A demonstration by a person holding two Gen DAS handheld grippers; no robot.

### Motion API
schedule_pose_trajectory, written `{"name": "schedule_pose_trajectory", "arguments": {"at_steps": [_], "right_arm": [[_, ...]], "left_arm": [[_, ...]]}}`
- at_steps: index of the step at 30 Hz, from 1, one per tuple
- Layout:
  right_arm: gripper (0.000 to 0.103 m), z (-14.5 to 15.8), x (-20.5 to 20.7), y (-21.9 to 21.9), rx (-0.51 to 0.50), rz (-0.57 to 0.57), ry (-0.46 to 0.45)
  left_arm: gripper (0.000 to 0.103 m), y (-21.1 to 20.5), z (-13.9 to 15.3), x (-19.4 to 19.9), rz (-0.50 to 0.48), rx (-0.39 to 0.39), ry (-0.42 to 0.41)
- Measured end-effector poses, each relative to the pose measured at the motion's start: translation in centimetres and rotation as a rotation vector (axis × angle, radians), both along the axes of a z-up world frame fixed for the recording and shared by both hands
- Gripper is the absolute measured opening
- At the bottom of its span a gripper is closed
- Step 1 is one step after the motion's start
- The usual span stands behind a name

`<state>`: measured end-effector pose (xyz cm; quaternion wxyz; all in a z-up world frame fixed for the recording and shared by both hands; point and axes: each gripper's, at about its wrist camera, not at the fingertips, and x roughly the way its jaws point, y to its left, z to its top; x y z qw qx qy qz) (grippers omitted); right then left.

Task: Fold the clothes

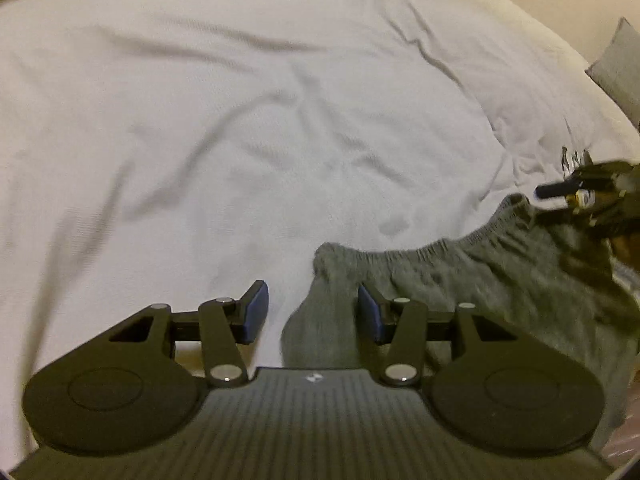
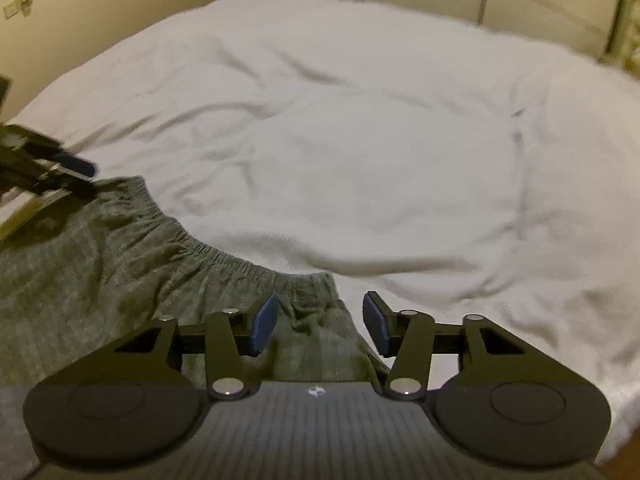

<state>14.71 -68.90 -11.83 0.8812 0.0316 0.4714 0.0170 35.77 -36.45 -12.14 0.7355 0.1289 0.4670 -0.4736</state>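
Grey sweatpants (image 2: 120, 256), gathered elastic waistband, on white bedspread (image 2: 360, 140)

The trousers (image 2: 132, 256) lie on the bed sheet (image 2: 360, 152), at its near edge — waistband (image 2: 224, 258) turned toward the middle of the bed. The left gripper (image 1: 313, 312) straddles the waistband's left corner, one finger off the trousers over sheet. The right gripper (image 2: 319, 322) straddles the opposite corner — likewise. A pillow (image 1: 618, 64) sits beyond the trousers, at the bed's far right.
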Motion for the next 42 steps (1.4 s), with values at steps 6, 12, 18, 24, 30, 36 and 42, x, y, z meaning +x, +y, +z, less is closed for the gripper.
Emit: {"name": "schedule_pose_trajectory", "arguments": {"at_steps": [6, 12, 18, 24, 30, 36, 42], "right_arm": [[0.022, -2.7, 3.0, -1.8, 0.108, -0.005, 0.113], [0.008, -0.5, 3.6, -3.0, 0.126, -0.030, 0.049], [0.009, -1.1, 6.1, -3.0, 0.076, 0.006, 0.010], [0.041, -1.6, 3.6, -1.8, -0.050, -0.047, 0.007], [0.041, 2.4, -5.5, -0.1, 0.029, -0.092, -0.060], [0.041, 0.5, -13.6, 2.5, 0.033, -0.107, 0.081], [0.041, 0.6, -19.0, 0.8, 0.021, -0.209, 0.177]], "left_arm": [[0.010, -2.5, -1.3, 1.2, -0.036, 0.025, 0.065], [0.004, -2.4, 1.7, 1.2, -0.055, -0.015, -0.054], [0.006, -4.3, -0.1, 2.2, -0.043, 0.035, -0.082], [0.027, -1.8, 0.0, 0.7, 0.043, 0.089, -0.135], [0.025, 2.4, 3.0, -4.3, 0.058, 0.100, -0.131], [0.025, 6.0, 2.6, -8.9, 0.055, 0.188, -0.133], [0.025, 7.4, 3.9, -9.1, 0.109, 0.217, -0.128]]}}
